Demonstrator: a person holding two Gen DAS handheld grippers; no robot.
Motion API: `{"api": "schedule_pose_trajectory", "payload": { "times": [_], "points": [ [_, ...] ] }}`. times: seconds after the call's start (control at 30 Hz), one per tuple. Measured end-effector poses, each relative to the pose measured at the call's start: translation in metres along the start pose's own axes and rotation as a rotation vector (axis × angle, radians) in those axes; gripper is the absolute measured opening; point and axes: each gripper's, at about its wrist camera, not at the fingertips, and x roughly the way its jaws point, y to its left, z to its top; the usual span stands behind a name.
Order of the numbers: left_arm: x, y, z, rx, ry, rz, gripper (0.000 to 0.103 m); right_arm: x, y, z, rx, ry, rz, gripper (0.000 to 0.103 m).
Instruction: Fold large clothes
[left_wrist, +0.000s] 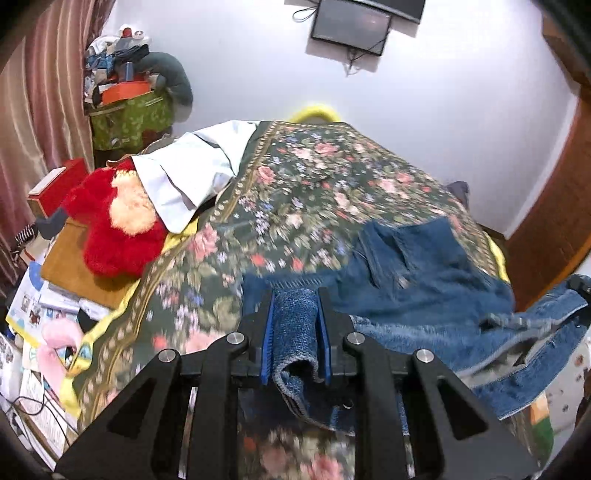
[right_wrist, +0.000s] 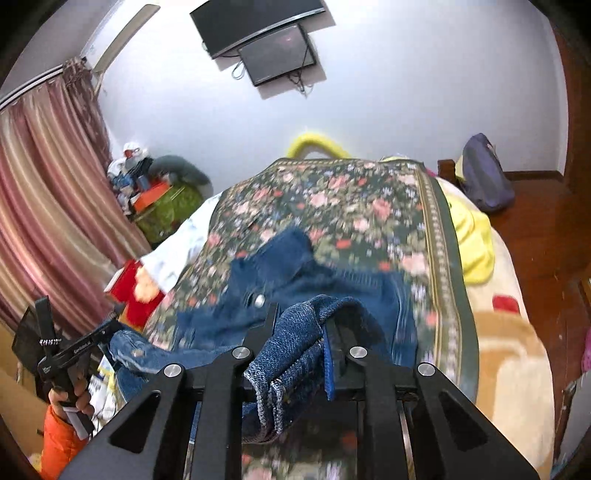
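A pair of blue denim jeans (left_wrist: 417, 266) lies spread on the near part of a bed with a floral cover (left_wrist: 314, 177). My left gripper (left_wrist: 295, 310) is shut on a folded edge of the jeans, held just above the bed. My right gripper (right_wrist: 301, 321) is shut on another edge of the jeans (right_wrist: 332, 284), whose button shows near its left finger. The left gripper also shows at the left edge of the right wrist view (right_wrist: 70, 354), held by a hand in an orange sleeve. The denim hangs between the two grippers.
A light blue shirt (left_wrist: 192, 173) and a red plush toy (left_wrist: 114, 225) lie at the bed's left side. Boxes, papers and a piled green bag (left_wrist: 129, 118) crowd the left floor. A yellow blanket (right_wrist: 472, 243) and wooden furniture (right_wrist: 535, 206) are to the right. A screen (left_wrist: 351, 29) hangs on the wall.
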Motion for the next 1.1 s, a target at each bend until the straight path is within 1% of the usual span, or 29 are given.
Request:
{"api": "schedule_pose_trajectory", "payload": {
  "times": [0.1,0.13,0.2,0.27,0.37,0.43,0.5,0.57,0.63,0.67,0.7,0.73,0.77,0.83,0.87,0.9,0.93,0.97,1.0,1.03,1.1],
  "points": [
    [0.032,0.002,0.015,-0.022,0.026,0.007,0.020,0.036,-0.008,0.022,0.003,0.007,-0.030,0.016],
    [0.048,0.003,0.021,-0.024,0.038,0.020,0.020,0.054,-0.011,0.029,-0.002,0.014,-0.049,0.016],
    [0.073,0.004,0.025,-0.031,0.065,0.034,0.020,0.080,-0.017,0.036,-0.001,0.032,-0.071,0.016],
    [0.103,0.006,0.026,-0.041,0.106,0.049,0.021,0.115,-0.027,0.040,0.009,0.064,-0.097,0.016],
    [0.150,0.011,0.017,-0.050,0.175,0.084,0.022,0.157,-0.044,0.040,0.029,0.115,-0.126,0.017],
    [0.179,0.014,0.003,-0.050,0.227,0.112,0.023,0.181,-0.056,0.035,0.050,0.154,-0.156,0.017],
    [0.195,0.018,-0.007,-0.049,0.252,0.127,0.026,0.199,-0.068,0.029,0.078,0.197,-0.168,0.017],
    [0.200,0.019,-0.013,-0.042,0.249,0.131,0.028,0.210,-0.078,0.023,0.082,0.230,-0.146,0.018],
    [0.200,0.019,-0.014,-0.036,0.250,0.133,0.028,0.208,-0.078,0.021,0.020,0.235,-0.129,0.019],
    [0.200,0.018,-0.014,-0.025,0.255,0.141,0.028,0.206,-0.076,0.021,-0.011,0.237,-0.139,0.029],
    [0.199,0.016,-0.014,-0.009,0.260,0.152,0.029,0.202,-0.073,0.021,-0.049,0.232,-0.179,0.050],
    [0.200,0.014,-0.014,0.013,0.264,0.163,0.029,0.194,-0.070,0.021,-0.105,0.201,-0.267,0.060],
    [0.201,0.012,-0.013,0.023,0.268,0.174,0.029,0.186,-0.066,0.022,-0.162,0.155,-0.352,0.080],
    [0.197,0.010,-0.012,0.029,0.265,0.187,0.032,0.167,-0.064,0.024,-0.255,0.074,-0.458,0.081],
    [0.193,0.008,-0.011,0.040,0.260,0.196,0.034,0.160,-0.067,0.026,-0.262,0.073,-0.475,0.081],
    [0.190,0.005,-0.008,0.060,0.251,0.215,0.043,0.152,-0.071,0.029,-0.255,0.083,-0.465,0.081],
    [0.183,0.002,-0.006,0.091,0.236,0.257,0.055,0.143,-0.076,0.030,-0.238,0.095,-0.437,0.081],
    [0.173,-0.001,-0.003,0.123,0.212,0.297,0.058,0.130,-0.079,0.030,-0.217,0.102,-0.401,0.081],
    [0.163,-0.003,-0.001,0.148,0.184,0.317,0.059,0.121,-0.080,0.031,-0.206,0.102,-0.381,0.082],
    [0.147,-0.006,0.003,0.174,0.153,0.318,0.060,0.108,-0.080,0.030,-0.203,0.098,-0.358,0.082],
    [0.127,-0.007,0.009,0.186,0.135,0.302,0.064,0.091,-0.075,0.026,-0.208,0.088,-0.330,0.082]
  ]
}}
